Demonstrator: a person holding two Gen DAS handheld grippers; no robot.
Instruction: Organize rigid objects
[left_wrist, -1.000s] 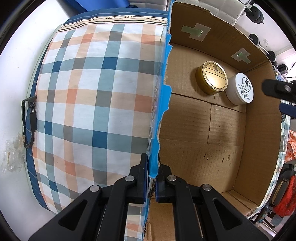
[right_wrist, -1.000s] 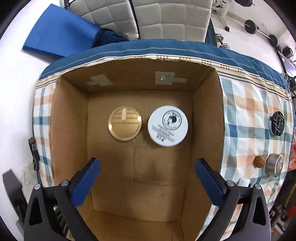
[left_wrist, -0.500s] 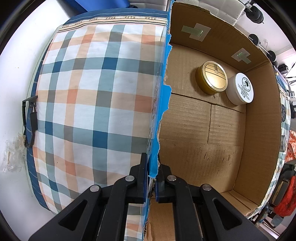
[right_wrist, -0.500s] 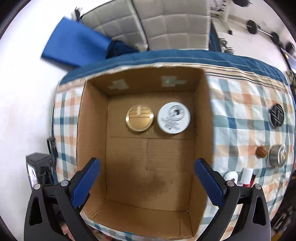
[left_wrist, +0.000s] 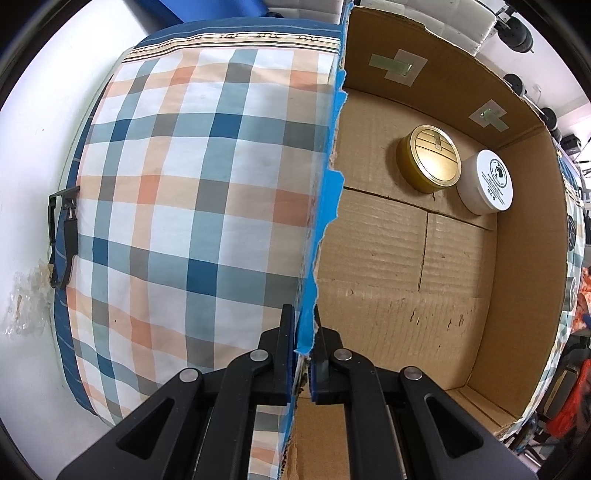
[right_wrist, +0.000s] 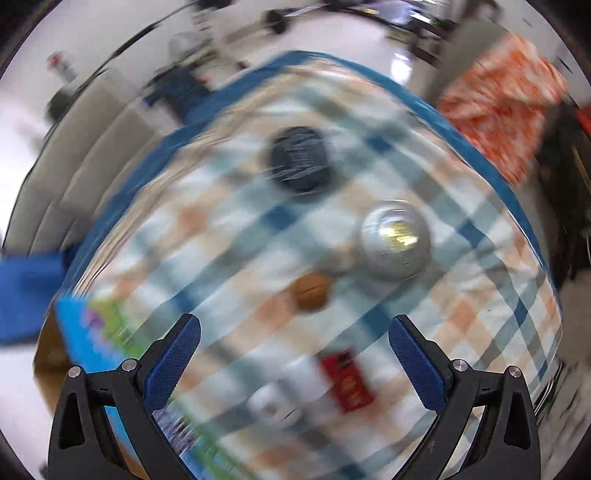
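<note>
The cardboard box (left_wrist: 424, 258) wall is being pinched by the left gripper (left_wrist: 303, 354), while the small brown ball (right_wrist: 311, 291) is being framed just ahead, between the right gripper's (right_wrist: 294, 350) wide-spread, empty fingers.

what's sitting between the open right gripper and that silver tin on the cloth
A small brown ball lies between the right gripper and the silver tin, in the blurred right wrist view.

1. one cardboard box (left_wrist: 461, 325).
2. two round tins in it: one gold tin (left_wrist: 430, 162), one white tin (left_wrist: 487, 182).
3. on the checked cloth (right_wrist: 480, 306), blurred: one black round tin (right_wrist: 300, 159), one silver tin (right_wrist: 395, 238), one brown ball-like thing (right_wrist: 312, 291), one red-labelled item (right_wrist: 345, 378).
4. two grippers: left gripper (left_wrist: 303, 354), right gripper (right_wrist: 293, 343).
</note>
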